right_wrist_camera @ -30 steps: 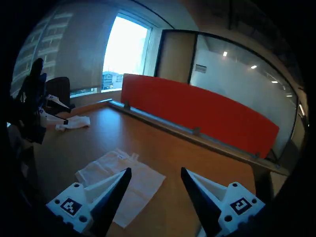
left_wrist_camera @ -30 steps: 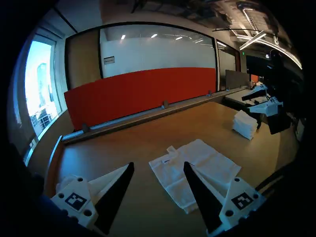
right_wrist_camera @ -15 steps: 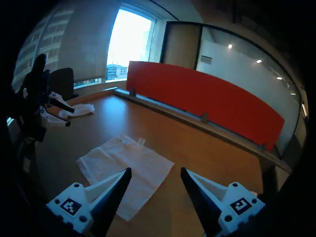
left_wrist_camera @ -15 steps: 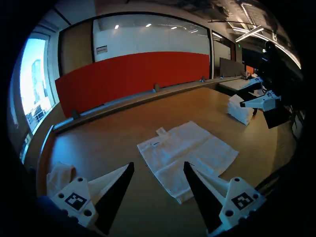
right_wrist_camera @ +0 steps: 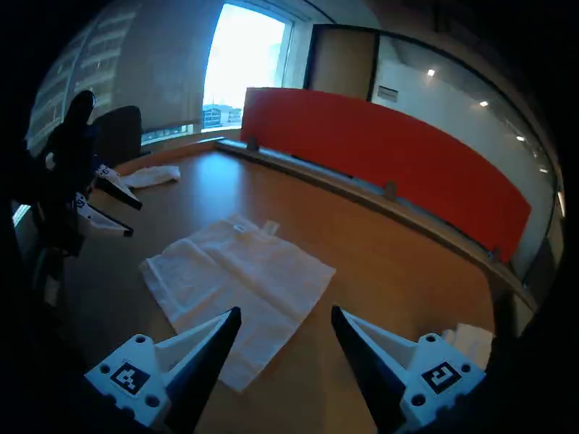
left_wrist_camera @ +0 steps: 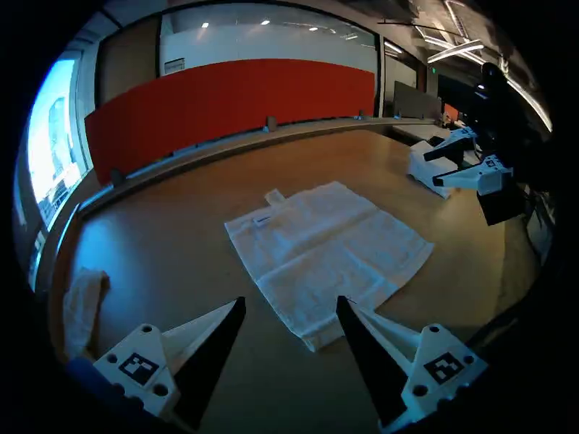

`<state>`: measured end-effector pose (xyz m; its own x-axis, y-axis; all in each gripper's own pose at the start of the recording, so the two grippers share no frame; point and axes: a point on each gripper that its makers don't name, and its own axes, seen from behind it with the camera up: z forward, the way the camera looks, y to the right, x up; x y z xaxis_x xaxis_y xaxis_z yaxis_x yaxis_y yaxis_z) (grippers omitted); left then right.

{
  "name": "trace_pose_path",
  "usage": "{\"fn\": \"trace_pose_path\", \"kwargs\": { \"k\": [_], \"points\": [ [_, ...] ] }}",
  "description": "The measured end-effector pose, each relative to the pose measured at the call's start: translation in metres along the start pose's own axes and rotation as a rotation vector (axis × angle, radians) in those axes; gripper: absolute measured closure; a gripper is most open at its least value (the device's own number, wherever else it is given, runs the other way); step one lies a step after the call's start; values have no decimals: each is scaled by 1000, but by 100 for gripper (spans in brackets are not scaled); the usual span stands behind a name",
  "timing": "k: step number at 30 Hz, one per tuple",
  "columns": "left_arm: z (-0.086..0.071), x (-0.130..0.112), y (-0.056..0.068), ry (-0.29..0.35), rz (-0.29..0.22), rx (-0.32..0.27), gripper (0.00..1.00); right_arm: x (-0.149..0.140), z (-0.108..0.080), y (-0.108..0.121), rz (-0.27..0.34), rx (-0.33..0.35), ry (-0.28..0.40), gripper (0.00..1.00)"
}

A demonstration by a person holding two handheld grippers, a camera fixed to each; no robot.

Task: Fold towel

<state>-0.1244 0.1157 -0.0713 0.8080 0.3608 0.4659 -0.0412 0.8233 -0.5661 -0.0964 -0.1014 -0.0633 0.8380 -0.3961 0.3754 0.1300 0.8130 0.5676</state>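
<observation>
I hold the left gripper (left_wrist_camera: 289, 300) above the wooden table (left_wrist_camera: 166, 210), fingers spread wide with nothing between them. The towel (left_wrist_camera: 326, 246) lies spread flat at its twelve o'clock, near corner just ahead of the tips. The right gripper (right_wrist_camera: 284, 311) is equally wide and empty, the towel at its eleven o'clock. I judge both are open and facing opposite edges, ready to pinch corners for a first fold.

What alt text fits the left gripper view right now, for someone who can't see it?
A white towel lies spread flat on a wooden table, just ahead of the open left gripper, which holds nothing. The right gripper, also open, hovers at the far right near a folded white stack; a red partition runs along the table's far edge.
</observation>
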Motion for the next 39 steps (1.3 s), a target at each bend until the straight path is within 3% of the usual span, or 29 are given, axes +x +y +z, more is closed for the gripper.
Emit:
{"fn": "trace_pose_path", "kwargs": {
  "k": [12,26,39],
  "points": [
    [24,-39,12,-88,17,-42,7,-45,17,-18,11,38,-77,4],
    [36,-76,23,-182,15,-67,7,-90,22,-36,-8,78,-161,4],
    [40,-84,27,-213,-7,-66,8,-118,19,-49,0,115,-218,13]
  ]
}}
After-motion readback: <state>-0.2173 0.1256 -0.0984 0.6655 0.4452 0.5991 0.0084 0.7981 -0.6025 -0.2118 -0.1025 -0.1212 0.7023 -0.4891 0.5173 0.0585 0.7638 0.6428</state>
